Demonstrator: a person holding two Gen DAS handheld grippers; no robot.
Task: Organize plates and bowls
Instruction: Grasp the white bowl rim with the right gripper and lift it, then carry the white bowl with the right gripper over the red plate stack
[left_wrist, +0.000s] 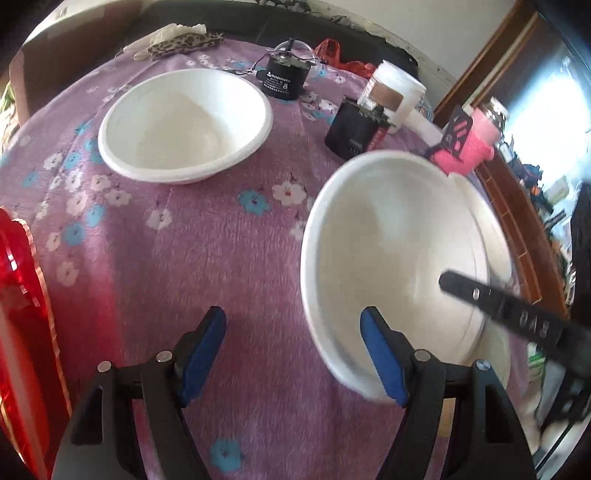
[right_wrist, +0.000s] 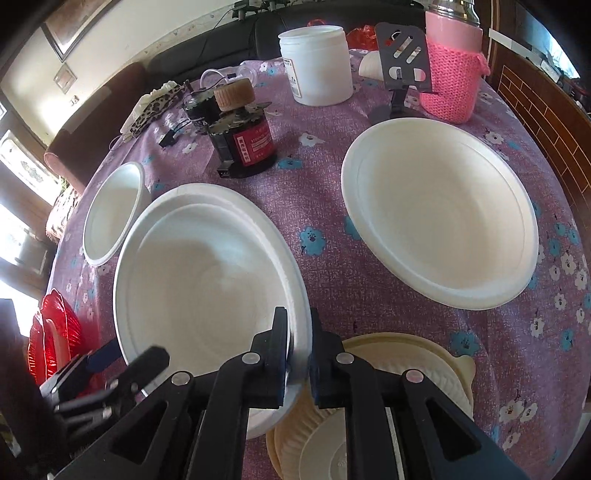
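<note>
The right gripper (right_wrist: 298, 354) clamps the rim of 1 white bowl (right_wrist: 207, 280) (held tilted over the cloth); the left gripper (left_wrist: 293, 354) stands open, empty.

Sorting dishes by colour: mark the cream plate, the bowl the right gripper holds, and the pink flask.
cream plate (right_wrist: 406, 350), right wrist view, upper rim
held bowl (right_wrist: 199, 280), right wrist view, inside bottom
pink flask (right_wrist: 452, 79), right wrist view, knitted sleeve

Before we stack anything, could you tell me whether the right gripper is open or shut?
Shut: the right gripper pinches the rim of the white bowl.
</note>
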